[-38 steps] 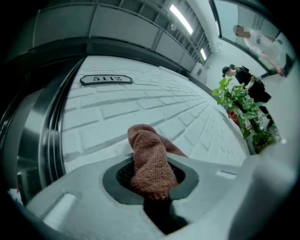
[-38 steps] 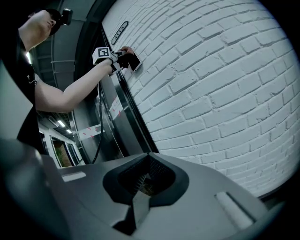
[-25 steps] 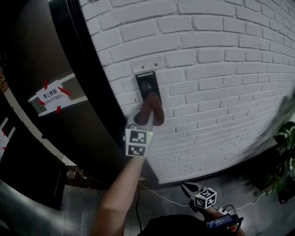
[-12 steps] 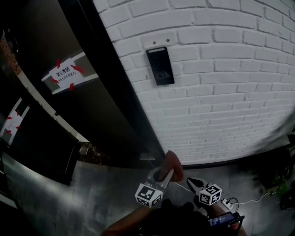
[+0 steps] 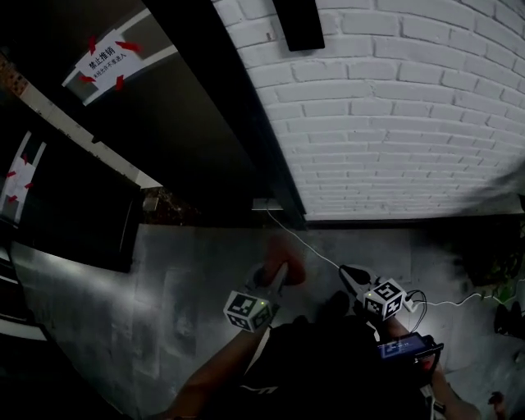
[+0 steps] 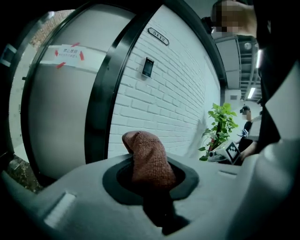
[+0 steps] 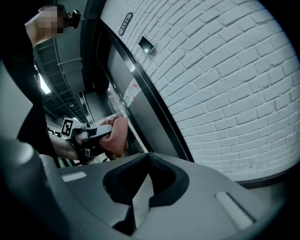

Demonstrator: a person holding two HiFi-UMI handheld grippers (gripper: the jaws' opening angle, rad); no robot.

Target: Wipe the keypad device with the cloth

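Note:
The black keypad device (image 5: 299, 20) hangs on the white brick wall, cut off by the head view's top edge. It shows small and far in the left gripper view (image 6: 148, 67) and the right gripper view (image 7: 146, 44). My left gripper (image 5: 275, 275) is held low near my body, far below the keypad, shut on a reddish-brown cloth (image 5: 287, 256). The cloth (image 6: 147, 157) stands bunched up out of the jaws. My right gripper (image 5: 351, 279) is beside it to the right, shut with nothing in it (image 7: 143, 187). From there the left gripper with the cloth (image 7: 115, 133) shows at the left.
A black curved door frame (image 5: 238, 107) borders the brick wall (image 5: 410, 107) on the left. A white notice with red tape (image 5: 107, 56) is on the door. A white cable (image 5: 303, 242) runs over the grey floor. A potted plant (image 6: 220, 126) stands along the wall.
The left gripper came off the keypad and dropped with the cloth to waist height beside the right gripper. The head view tilted down, so the keypad slid to the top edge.

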